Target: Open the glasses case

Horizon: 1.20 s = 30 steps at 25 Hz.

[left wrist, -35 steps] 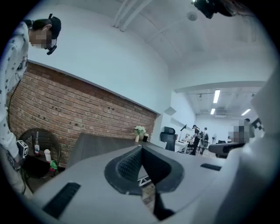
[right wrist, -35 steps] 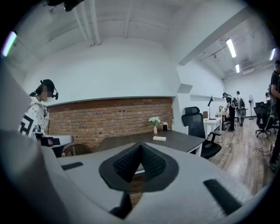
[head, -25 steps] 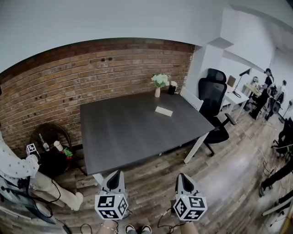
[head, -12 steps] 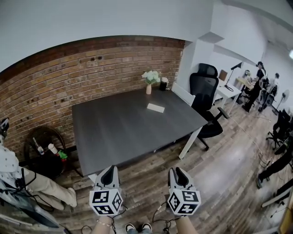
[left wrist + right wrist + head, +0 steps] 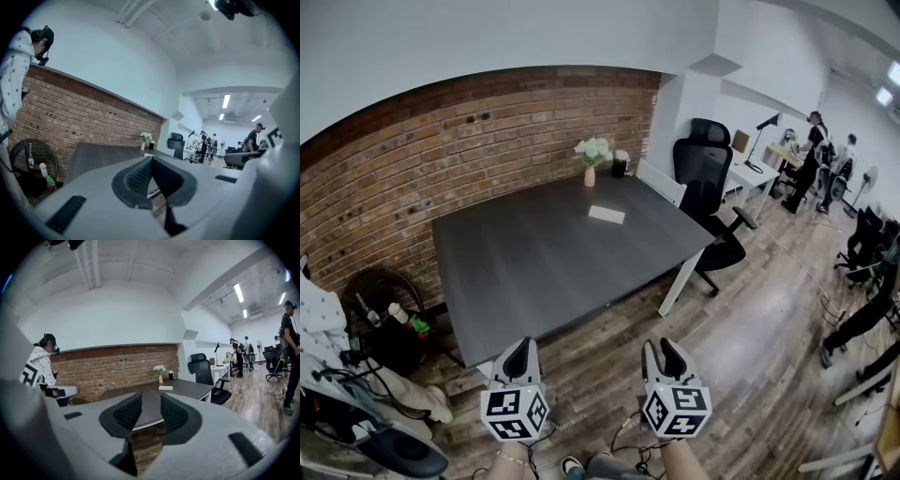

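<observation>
Grey plastic up close first: the left gripper (image 5: 522, 349) hangs just off the near edge of the dark table (image 5: 534, 281), jaws pressed together and empty. The right gripper (image 5: 662, 351) is beside it on that same near side, with its jaws apart and opening on nothing but air. Both point across the table.

The glasses case (image 5: 607, 215), pale and flat, lies way out on the table's far half, toward its far right corner and well apart from both grippers. Its long axis runs crosswise to where the grippers point, a bit skewed to the table's edges. It looks closed, but I can't tell which side opens.

Past it, at the table's far edge, are a vase of white flowers (image 5: 592, 155) and a dark cup (image 5: 621, 165), then the brick wall (image 5: 441, 159) behind the table.
</observation>
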{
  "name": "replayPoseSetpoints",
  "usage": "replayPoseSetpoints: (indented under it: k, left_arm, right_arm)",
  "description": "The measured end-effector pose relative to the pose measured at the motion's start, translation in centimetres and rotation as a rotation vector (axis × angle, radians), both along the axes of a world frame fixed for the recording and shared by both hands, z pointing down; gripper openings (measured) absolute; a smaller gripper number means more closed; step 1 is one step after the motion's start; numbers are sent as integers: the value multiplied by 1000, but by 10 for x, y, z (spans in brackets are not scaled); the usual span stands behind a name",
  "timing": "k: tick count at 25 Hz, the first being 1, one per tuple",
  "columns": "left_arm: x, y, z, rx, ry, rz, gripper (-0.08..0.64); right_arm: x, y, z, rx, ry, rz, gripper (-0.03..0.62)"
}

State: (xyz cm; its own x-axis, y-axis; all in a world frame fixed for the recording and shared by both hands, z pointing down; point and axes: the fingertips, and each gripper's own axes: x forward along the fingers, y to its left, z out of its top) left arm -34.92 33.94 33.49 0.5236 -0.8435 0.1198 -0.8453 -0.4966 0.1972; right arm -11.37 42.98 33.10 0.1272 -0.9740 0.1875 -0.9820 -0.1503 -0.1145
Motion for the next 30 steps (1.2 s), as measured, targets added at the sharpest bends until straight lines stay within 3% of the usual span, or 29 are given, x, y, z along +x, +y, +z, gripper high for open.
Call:
replayPoseSetpoints:
  k: [12,20,30]
  left_arm:
    - [34,-45,36,-64,-2,34,-5]
    - [93,-107,25,-40,-30,36,-5]
    - [158,-178,9,-21,-52,-27,-5]
  right_arm:
    - [25,-43,24,-30,-8,22,126]
    - [81,-109,26,-17,-51,1,127]
    - [153,-194,21,-9,-76,-71,126]
